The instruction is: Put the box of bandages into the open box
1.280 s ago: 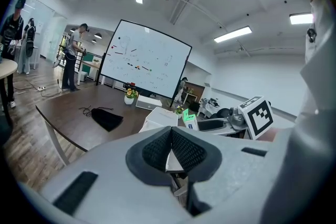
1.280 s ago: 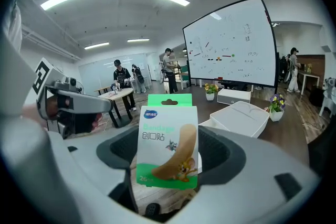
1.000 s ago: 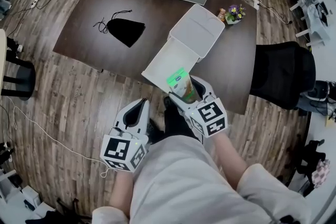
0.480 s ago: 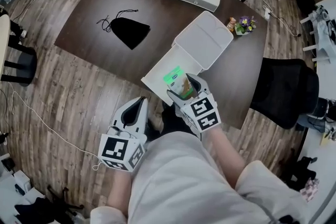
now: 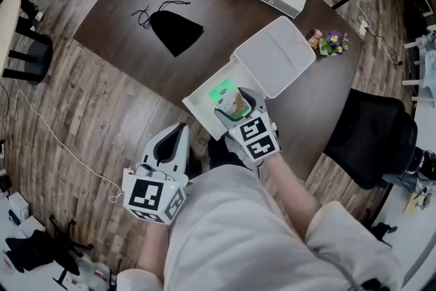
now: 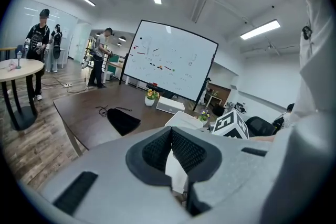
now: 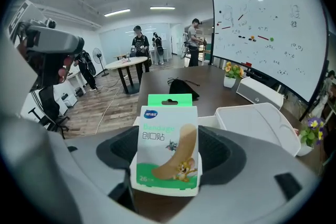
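On your box of bandages (image 7: 168, 144), the front reads "Bandage" in pale green, with "创口贴" in black just under it. At its seven o'clock corner stands "26", then print too small to read. The blue oval logo (image 7: 151, 111) at eleven o'clock is probably a brand mark, but you can't read it. Marks on the whiteboard (image 7: 268, 29), at two o'clock, are illegible.

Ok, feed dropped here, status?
Right tool shut on box of bandages, above open box. Left tool shut, empty. Nothing blocking.

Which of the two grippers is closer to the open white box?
Right. The right gripper holds the bandage box over the open box; the left gripper hangs shut off the table's near edge.
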`<state>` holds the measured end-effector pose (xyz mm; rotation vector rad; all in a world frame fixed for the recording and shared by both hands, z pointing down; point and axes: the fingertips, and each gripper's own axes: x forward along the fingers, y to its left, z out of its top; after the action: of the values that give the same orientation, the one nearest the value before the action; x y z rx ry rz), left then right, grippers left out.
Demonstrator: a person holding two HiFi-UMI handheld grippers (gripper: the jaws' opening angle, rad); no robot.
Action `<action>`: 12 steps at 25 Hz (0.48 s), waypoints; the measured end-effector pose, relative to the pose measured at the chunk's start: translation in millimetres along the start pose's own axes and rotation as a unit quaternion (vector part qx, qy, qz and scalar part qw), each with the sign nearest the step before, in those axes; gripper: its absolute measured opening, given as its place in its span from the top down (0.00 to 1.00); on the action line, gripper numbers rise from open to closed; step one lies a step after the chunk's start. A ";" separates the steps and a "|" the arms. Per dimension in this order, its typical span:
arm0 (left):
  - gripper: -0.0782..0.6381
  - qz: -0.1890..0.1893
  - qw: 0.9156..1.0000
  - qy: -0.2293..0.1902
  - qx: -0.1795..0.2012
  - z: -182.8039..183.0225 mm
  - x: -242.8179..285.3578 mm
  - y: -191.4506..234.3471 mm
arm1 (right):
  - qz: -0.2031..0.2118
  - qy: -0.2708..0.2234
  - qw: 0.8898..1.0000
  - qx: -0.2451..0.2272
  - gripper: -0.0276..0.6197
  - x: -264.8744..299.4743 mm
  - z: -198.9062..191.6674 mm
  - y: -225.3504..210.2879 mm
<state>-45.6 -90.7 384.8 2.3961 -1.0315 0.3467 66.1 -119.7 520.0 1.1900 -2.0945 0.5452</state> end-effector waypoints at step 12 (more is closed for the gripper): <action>0.89 0.062 0.998 0.001 -0.032 -0.4 12.3 11.9 | 0.047 0.030 0.998 -0.022 0.41 35.2 -10.9 -9.1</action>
<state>-45.9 -104.9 394.3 2.2807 -1.1749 0.3553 64.6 -138.1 553.2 1.0412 -2.1081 0.5683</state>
